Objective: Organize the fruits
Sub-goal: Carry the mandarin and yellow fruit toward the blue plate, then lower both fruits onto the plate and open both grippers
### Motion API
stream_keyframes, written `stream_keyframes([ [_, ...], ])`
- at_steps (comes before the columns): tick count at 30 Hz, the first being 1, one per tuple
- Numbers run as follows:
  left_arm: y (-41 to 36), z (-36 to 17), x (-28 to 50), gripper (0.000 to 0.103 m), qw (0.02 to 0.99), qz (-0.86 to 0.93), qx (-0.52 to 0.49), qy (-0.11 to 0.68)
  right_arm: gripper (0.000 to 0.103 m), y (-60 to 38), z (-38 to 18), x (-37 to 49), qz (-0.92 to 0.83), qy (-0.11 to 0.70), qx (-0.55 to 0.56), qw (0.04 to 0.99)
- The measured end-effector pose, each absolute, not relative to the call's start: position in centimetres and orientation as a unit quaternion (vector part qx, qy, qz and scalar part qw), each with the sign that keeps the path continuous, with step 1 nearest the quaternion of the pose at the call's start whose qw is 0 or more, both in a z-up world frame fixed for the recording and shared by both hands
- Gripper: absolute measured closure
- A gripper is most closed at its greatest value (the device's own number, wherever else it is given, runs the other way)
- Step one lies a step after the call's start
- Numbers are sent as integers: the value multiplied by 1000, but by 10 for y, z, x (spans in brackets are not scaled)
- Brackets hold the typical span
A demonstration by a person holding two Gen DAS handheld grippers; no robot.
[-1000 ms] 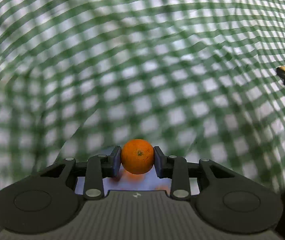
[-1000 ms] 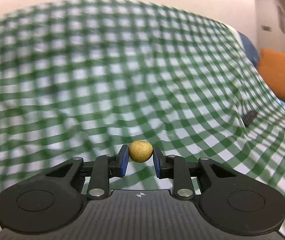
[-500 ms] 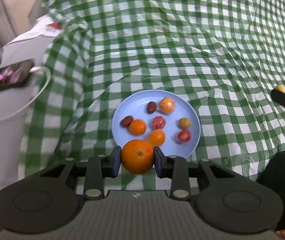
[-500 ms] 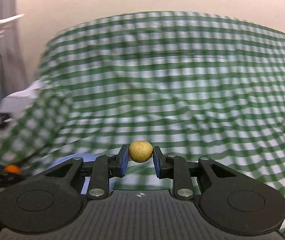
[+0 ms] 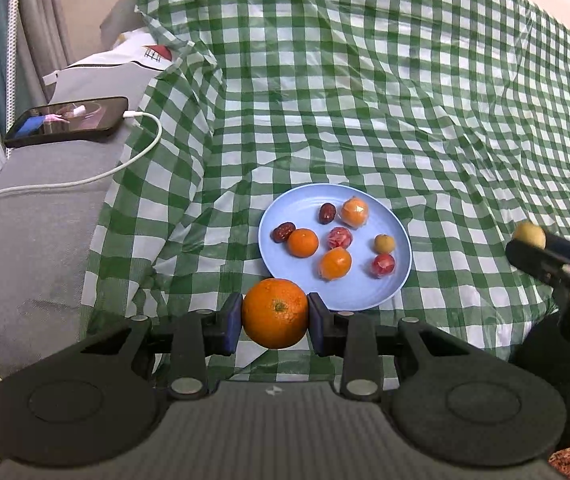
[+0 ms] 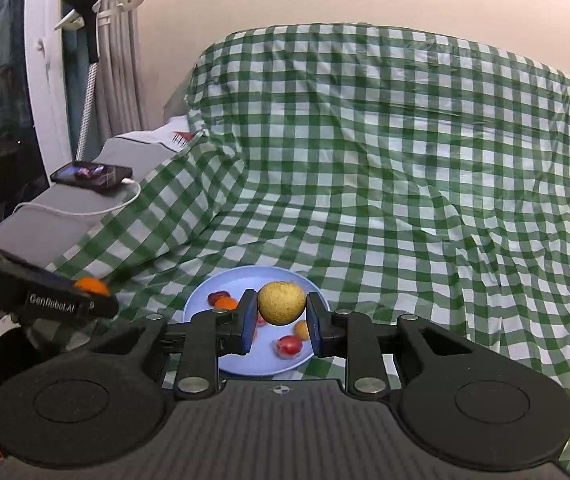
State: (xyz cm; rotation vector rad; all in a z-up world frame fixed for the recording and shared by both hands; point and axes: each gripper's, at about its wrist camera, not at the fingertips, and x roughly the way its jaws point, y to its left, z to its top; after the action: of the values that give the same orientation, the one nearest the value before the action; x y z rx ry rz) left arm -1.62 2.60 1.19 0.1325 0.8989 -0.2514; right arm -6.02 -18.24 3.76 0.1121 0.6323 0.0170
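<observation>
A: Left gripper point(image 5: 275, 320)?
B: Fingers clamped on the orange point(image 5: 275, 313), just in front of the blue plate point(image 5: 399, 280) w/ small fruits on the checked cloth point(image 5: 365, 100).
A: Right gripper point(image 6: 281, 326)?
B: Fingers pinch a yellow-brown fruit point(image 6: 281, 303), above the plate's near side. Phone point(image 5: 69, 120) charging far left.

green-and-white checked cloth point(image 5: 365, 100), pale blue plate point(image 5: 305, 204), bright orange fruit point(image 5: 275, 313), dull yellow fruit point(image 6: 281, 303).
</observation>
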Motion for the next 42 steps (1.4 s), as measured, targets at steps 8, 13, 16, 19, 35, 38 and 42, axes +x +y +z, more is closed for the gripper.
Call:
stream_keyframes([
  [8, 27, 11, -16, 66, 891, -124, 58, 432, 75, -172, 33, -62, 20, 322, 45, 945],
  [13, 28, 10, -12, 66, 891, -120, 56, 433, 75, -171, 31, -60, 22, 325, 44, 944],
  [16, 27, 9, -9, 66, 891, -117, 57, 435, 75, -171, 29, -58, 24, 330, 45, 943],
  [19, 25, 9, -4, 66, 891, -116, 57, 435, 75, -171, 25, -55, 28, 334, 46, 941],
  [35, 2, -4, 45, 66, 885, -123, 66, 445, 75, -168, 4, -11, 46, 350, 29, 935],
  [38, -6, -14, 59, 66, 878, -124, 77, 456, 75, -171, -6, 2, 46, 362, 32, 930],
  [42, -19, -27, 79, 66, 868, -128, 96, 470, 75, -175, -21, 22, 42, 375, 31, 926],
])
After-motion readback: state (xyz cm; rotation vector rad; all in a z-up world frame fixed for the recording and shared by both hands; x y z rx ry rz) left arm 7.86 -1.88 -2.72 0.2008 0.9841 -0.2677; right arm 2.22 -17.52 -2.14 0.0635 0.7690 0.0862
